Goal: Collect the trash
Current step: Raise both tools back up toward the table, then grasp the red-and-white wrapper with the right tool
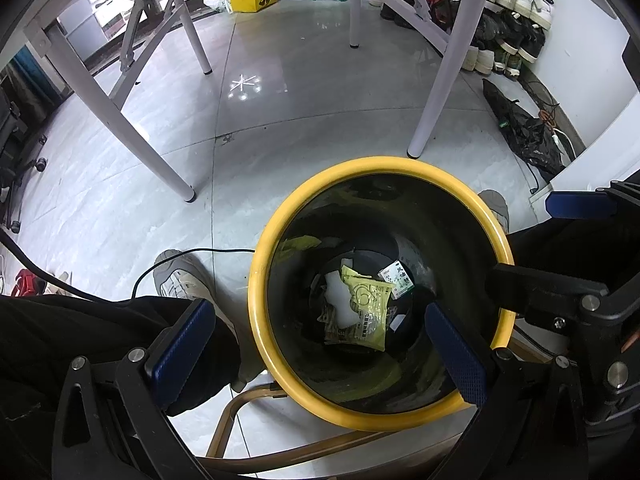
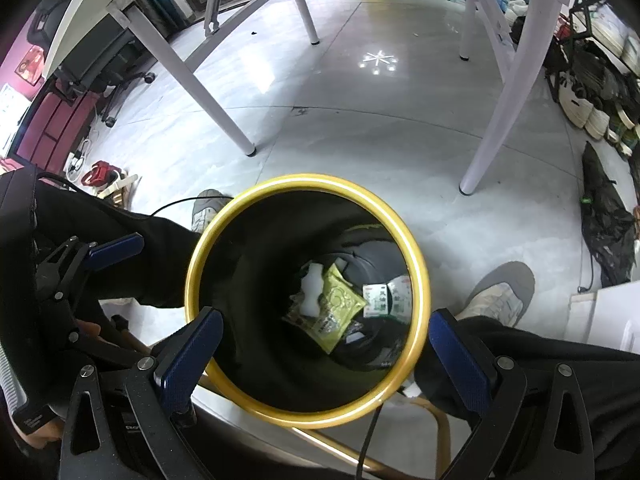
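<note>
Hovering over yellow-rimmed bin, left gripper and right gripper spread empty, wrappers partly shadowed.

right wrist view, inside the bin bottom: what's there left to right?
White scrap → yellow packet → green-and-white box, all lying at the bottom of the bin.

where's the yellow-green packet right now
In both wrist views the yellow-green packet lies at the bottom of the yellow-rimmed bin, between a white scrap and a small green-and-white box.
</note>
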Motion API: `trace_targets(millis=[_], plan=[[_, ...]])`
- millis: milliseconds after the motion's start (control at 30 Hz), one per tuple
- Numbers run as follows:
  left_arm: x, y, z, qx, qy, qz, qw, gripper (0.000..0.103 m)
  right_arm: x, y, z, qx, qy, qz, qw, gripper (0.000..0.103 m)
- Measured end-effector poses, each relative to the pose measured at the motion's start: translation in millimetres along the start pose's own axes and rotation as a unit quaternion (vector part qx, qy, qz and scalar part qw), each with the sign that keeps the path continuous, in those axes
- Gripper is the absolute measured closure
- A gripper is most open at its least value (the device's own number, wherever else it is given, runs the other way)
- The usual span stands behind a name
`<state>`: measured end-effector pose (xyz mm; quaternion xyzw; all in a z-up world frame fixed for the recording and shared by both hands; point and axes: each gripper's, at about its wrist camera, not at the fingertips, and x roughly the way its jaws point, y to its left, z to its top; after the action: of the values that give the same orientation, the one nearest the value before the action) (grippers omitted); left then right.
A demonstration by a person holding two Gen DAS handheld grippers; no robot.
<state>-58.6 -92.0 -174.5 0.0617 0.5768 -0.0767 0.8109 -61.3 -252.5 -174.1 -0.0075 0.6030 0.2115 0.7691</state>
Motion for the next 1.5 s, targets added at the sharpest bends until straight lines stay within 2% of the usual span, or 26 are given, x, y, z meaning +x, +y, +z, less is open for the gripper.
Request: trace_targets(millis=[200,300,433,700,833,1067,1267,1500], plan=[[-4,1,0,-0.006,-0.011,0.005,0.9999,0.001,-2,0,1,0.0,-0.006,0.003,1.0,0.0],[-13,4,1,-0.012,-0.03,0.006,0.9995,0.001,-9,-1,2,0.007,-0.023,0.01,1.0,0.0],[-28,4,4,-0.014,-0.064,0.012,0.9978,0.001,-31,-1,7,0.014,-0.072,0.042,0.996,0.0],[-68,9,17,-0.008,-0.133,0.025,0.9908,0.001,-97,1,25,0.005,-0.158,0.046,0.986,0.0],[-93,14,30,-0.014,-0.167,0.021,0.9856,0.001,-142,17,39,-0.032,-0.213,0.034,0.976,0.0],[-138,32,57,-0.026,-0.229,0.034,0.9726,0.001,-197,52,71,-0.094,-0.278,0.011,0.956,0.0],[-152,53,75,-0.038,-0.254,0.055,0.965,0.001,-222,64,104,-0.098,-0.311,0.013,0.945,0.0],[-156,80,105,-0.058,-0.267,0.069,0.9594,0.001,-226,61,153,-0.089,-0.318,0.02,0.944,0.0]])
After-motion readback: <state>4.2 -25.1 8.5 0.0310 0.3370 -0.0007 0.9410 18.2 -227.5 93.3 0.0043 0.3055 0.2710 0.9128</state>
